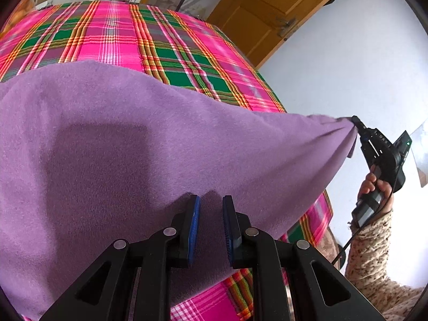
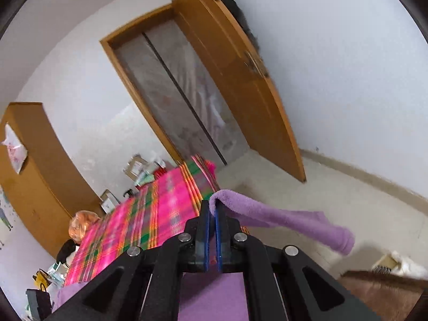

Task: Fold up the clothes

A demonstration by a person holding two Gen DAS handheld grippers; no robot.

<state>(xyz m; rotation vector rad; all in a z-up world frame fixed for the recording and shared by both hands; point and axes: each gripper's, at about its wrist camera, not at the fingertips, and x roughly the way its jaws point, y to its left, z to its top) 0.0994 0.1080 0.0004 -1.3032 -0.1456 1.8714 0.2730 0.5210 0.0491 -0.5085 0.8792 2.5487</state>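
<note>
A purple fleece cloth (image 1: 160, 139) lies spread over a bed with a pink and green plaid sheet (image 1: 160, 40). My left gripper (image 1: 211, 200) hovers just above the cloth's near part. Its blue pads stand apart with nothing between them, and their shadows fall on the fleece. My right gripper (image 1: 355, 120), held by a hand with a speckled sleeve (image 1: 374, 254), is shut on the cloth's right corner and pulls it taut off the bed's edge. In the right wrist view the right gripper (image 2: 212, 206) pinches the purple cloth (image 2: 294, 224), whose corner flops over to the right.
A wooden door (image 2: 240, 80) stands open beside a screened doorway beyond the bed's far corner. A wooden wardrobe (image 2: 34, 174) lines the left wall. Boxes and clutter (image 2: 139, 168) sit past the bed's far side. Pale floor (image 2: 347, 195) lies to the right of the bed.
</note>
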